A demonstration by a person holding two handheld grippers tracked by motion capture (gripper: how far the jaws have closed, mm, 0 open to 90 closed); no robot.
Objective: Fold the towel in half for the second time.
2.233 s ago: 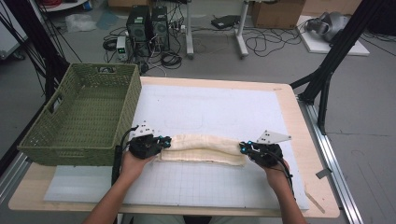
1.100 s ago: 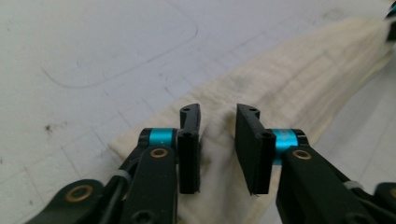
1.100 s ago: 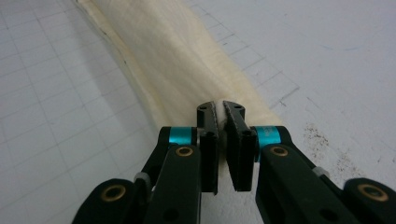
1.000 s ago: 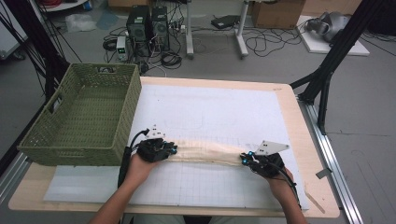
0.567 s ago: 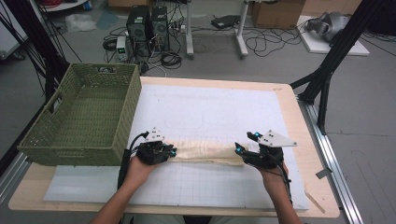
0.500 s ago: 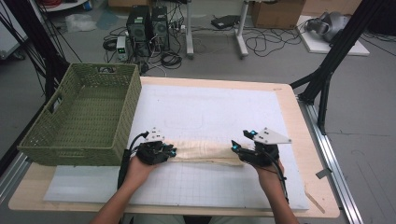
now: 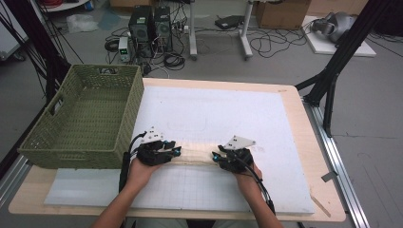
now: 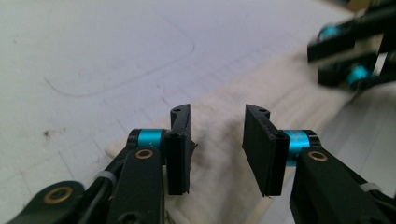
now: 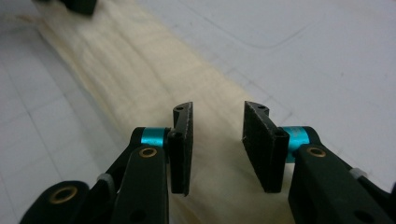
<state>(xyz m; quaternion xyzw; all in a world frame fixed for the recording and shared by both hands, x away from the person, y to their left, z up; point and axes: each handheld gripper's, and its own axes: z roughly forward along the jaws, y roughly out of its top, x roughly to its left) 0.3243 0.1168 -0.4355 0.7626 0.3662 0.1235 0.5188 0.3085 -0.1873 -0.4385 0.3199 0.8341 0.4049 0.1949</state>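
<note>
Wood tabletop [image 7: 304, 142] w/ a big white mat [image 7: 228, 114] on top. Green woven basket [image 7: 85, 118] sits at the left edge. Grey floor [image 7: 370, 118] behind, lots of black cables [image 7: 271, 45] lying on it. Two dark computer boxes [image 7: 151, 23] stand on the floor, next to white table legs [image 7: 246, 28]. Black metal stand [image 7: 340, 61] at right. Cardboard box [image 7: 280, 12] far back. Light is soft & even.

No legible txt, labels or nos. anywhere
</note>
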